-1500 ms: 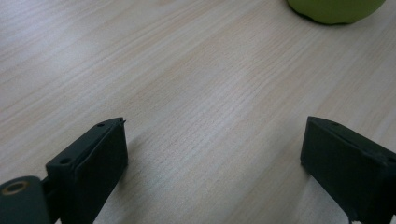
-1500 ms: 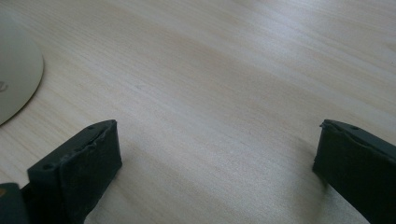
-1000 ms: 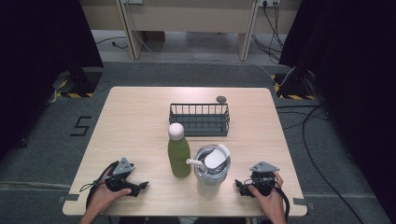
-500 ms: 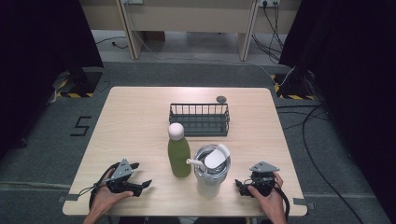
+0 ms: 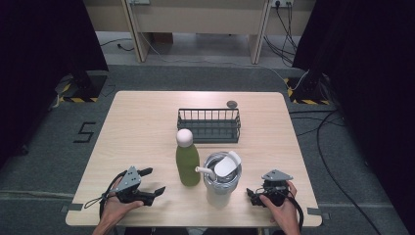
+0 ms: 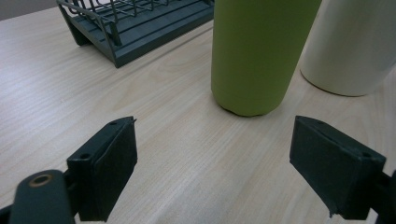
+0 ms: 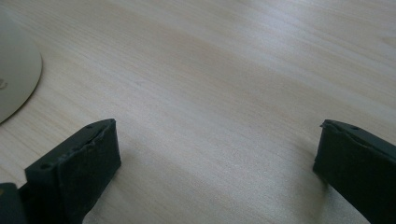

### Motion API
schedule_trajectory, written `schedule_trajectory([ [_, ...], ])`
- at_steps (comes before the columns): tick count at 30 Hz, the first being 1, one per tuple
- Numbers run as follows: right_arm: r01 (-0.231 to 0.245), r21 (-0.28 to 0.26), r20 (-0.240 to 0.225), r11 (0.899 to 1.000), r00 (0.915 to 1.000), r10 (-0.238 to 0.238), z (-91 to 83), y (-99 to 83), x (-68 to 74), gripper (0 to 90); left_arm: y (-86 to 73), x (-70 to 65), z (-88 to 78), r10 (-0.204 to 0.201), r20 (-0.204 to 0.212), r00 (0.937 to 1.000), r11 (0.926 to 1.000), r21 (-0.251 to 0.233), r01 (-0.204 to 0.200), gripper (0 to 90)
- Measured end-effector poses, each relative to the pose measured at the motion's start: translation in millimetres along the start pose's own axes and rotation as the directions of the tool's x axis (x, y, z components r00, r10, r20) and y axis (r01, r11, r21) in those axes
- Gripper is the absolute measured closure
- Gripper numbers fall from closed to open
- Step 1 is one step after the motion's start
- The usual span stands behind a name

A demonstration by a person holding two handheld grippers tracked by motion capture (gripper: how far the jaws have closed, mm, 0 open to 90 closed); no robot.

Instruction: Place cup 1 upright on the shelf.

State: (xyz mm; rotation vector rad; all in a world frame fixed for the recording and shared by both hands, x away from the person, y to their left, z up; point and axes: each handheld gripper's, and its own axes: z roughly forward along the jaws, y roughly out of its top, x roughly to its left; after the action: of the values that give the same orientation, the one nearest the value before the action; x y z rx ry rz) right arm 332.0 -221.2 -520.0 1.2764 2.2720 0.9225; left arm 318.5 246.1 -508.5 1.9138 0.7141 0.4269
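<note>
Nearest the table's front edge, the left gripper [image 5: 152, 182] rests in the person's left hand [image 5: 115, 205] on the pale wood-grain table [image 5: 142, 132], jaws pointing toward the middle of the table. The jaws have just been closing, yet they stand well apart with bare tabletop between them — nothing is gripped. In the left gripper view the same gripper [image 6: 215, 163] looks straight at the base of the tall matte green bottle [image 6: 259, 51], which stands beyond the jaws and apart from them.

At the front right, the right gripper [image 5: 253, 195] sits in the person's right hand [image 5: 280, 205], low on the table. The right gripper view shows this gripper [image 7: 215, 163] with jaws spread wide over bare wood, holding nothing; the cream wall of the tumbler [image 7: 16, 84] appears at the frame's left edge.

Between the two grippers and slightly farther back, the green bottle with its rounded white cap [image 5: 187, 157] stands upright. Just beside it, to the right, stands the cream insulated tumbler with a lid and side handle [image 5: 221, 178] — near the bottle, upright.

Farther back, at table centre, lies the dark wire basket [image 5: 209, 125], rectangular and open-topped. Behind its right corner lies a small dark round disc [image 5: 231, 104].
</note>
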Motion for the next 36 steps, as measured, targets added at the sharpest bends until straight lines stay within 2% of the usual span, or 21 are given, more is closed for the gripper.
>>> schedule_trajectory([
  [7,0.003,-0.004,-0.005,1.000,1.0000,-0.003,-0.9,-0.3,-0.1,2.0,-0.5,-1.5,1.0,-0.002,0.022,0.9998,1.0000,0.003,0.002,14.6],
  [11,-0.005,-0.036,-0.002,0.999,1.0000,0.005,-6.8,-3.8,-4.3,17.2,-1.2,-1.5,-1.5,-0.008,0.024,0.9997,1.0000,0.004,0.008,14.6],
  [14,-0.016,-0.057,-0.019,0.998,0.9997,0.015,-13.7,-5.2,-5.7,15.1,-3.3,-1.4,-3.4,0.006,0.026,0.9997,0.9989,0.046,-0.007,14.8],
  [17,0.005,-0.078,-0.013,0.997,0.9999,-0.006,-18.0,-4.9,-5.4,15.5,-10.3,2.3,-8.2,-0.011,0.016,0.9998,0.9953,0.096,0.009,14.9],
  [20,0.001,-0.076,-0.006,0.997,1.0000,-0.002,-18.5,-4.6,-3.2,15.5,-16.6,5.4,-14.6,0.008,-0.009,0.9999,0.9885,0.151,-0.007,15.0],
  [23,0.026,-0.096,-0.030,0.995,0.9991,-0.029,-22.0,-5.2,1.8,15.1,-23.6,10.8,-20.5,-0.010,-0.032,0.9994,0.9846,0.174,0.015,14.9],
  [29,0.048,-0.140,-0.078,0.989,0.9952,-0.059,-31.2,-6.9,13.1,15.3,-29.3,16.7,-29.5,0.001,-0.067,0.9977,0.9747,0.223,0.014,15.3],
  [31,0.067,-0.164,-0.098,0.984,0.9916,-0.084,-37.5,-8.6,17.9,15.4,-31.1,17.9,-30.4,-0.005,-0.072,0.9974,0.9710,0.238,0.022,15.3],
  [36,0.080,-0.223,-0.139,0.972,0.9839,-0.113,-53.3,-11.0,29.2,15.3,-32.2,19.3,-29.5,-0.019,-0.080,0.9966,0.9646,0.261,0.039,15.1],
])
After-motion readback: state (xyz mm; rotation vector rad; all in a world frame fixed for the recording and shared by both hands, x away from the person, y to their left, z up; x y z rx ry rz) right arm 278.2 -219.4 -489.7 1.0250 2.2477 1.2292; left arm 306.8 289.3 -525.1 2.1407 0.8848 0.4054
